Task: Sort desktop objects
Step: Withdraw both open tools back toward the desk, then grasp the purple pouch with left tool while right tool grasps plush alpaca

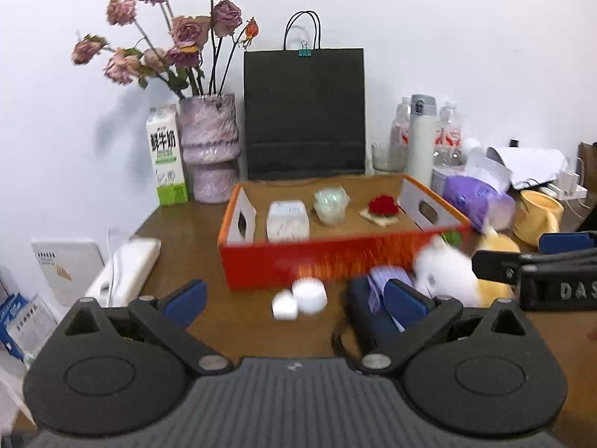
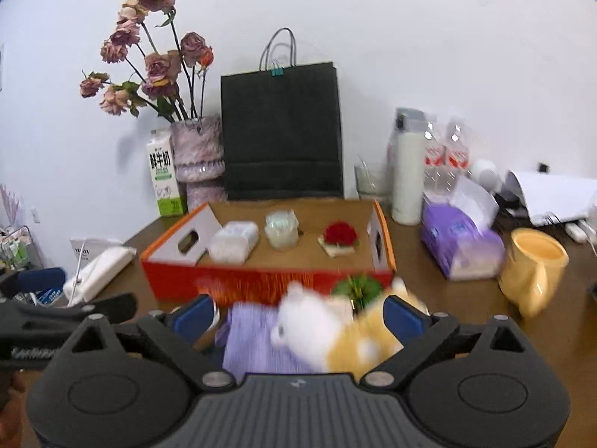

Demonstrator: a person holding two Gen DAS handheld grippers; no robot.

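The orange box (image 1: 335, 261) sits open in the middle of the brown desk (image 1: 231, 332), its near wall facing the grippers. Inside lie four things in a row: a white packet (image 1: 288, 221) at the left, a clear wrapped cup (image 1: 330, 205), a red flower on a card (image 1: 382, 209), and at each end a white cardboard insert with a slot.

Just near of the box, the desk is crowded. Two white caps (image 1: 304, 296) lie side by side on open wood, with room to their left. To their right a lilac cloth (image 2: 257, 339) rests on a dark pouch (image 1: 363, 310), and a blurred white-and-yellow plush toy (image 2: 335, 332) lies against it, with a small green plant (image 2: 357, 286) at the box's near right corner.

The left gripper (image 1: 294, 298) is spread wide and empty; its right finger stands over the pouch. The right gripper (image 2: 300, 315) is likewise released, the plush toy lying between its fingers, not pinched.

Far of the box stand a black paper bag (image 1: 304, 112), a vase of dried roses (image 1: 209, 149) and one milk carton (image 1: 166, 156). To the right: a white flask (image 1: 421, 138), a purple tissue pack (image 2: 460, 240), and one yellow mug (image 2: 533, 267). The desk's left edge is near a white power strip (image 1: 125, 267).
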